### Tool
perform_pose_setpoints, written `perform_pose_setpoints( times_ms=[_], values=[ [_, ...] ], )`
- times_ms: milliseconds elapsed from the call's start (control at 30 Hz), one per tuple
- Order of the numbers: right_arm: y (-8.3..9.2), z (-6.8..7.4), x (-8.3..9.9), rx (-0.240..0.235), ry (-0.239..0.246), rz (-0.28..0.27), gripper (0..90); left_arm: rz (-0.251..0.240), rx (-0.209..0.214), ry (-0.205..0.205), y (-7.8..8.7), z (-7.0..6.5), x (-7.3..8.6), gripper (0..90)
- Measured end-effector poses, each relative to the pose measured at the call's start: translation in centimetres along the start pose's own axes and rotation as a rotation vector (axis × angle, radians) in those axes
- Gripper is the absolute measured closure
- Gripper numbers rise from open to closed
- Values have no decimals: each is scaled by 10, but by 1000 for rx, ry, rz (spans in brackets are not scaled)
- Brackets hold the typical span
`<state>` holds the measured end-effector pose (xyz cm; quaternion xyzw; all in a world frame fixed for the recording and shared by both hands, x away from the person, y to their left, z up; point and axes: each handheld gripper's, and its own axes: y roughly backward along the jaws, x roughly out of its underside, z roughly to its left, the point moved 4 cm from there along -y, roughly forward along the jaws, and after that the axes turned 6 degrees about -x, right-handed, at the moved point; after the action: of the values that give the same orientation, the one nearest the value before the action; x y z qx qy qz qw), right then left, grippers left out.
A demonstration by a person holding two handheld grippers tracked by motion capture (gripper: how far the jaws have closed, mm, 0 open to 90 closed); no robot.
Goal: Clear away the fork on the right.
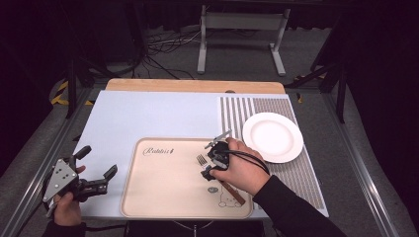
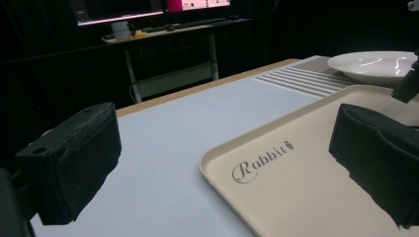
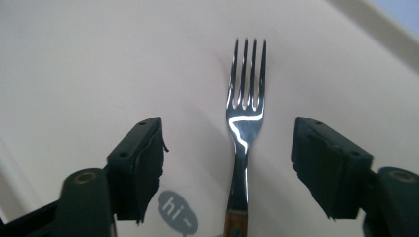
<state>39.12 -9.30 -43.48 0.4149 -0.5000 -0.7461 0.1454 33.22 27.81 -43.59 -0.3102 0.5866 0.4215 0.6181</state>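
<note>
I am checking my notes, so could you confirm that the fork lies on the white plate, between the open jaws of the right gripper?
Not quite: the fork lies on the beige tray, not on the white plate, as the high view shows. It does sit between the open jaws of the right gripper.

**Two hands, both grippers wide**

The left hand [image 1: 66, 210] holds the left gripper [image 1: 96, 165] low at the near left, pointing right, with its jaws far apart. The right hand [image 1: 242, 170] holds the right gripper [image 3: 232, 163] pointing left and down, with its jaws spread. The right sleeve [image 1: 291, 210] is dark.
</note>
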Motion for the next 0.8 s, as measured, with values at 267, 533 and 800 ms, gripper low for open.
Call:
perform_pose_setpoints(
  times_ms=[267,533,800],
  values=[
    [1,4,-11,-59,75,-95,369,-1,-2,1,0,0,0,2],
    [-5,2,-10,-116,107,-83,736,1,-1,2,0,0,0,3],
    [-19,-1,-6,-144,124,-52,900,0,1,0,-1,0,0,3]
  ],
)
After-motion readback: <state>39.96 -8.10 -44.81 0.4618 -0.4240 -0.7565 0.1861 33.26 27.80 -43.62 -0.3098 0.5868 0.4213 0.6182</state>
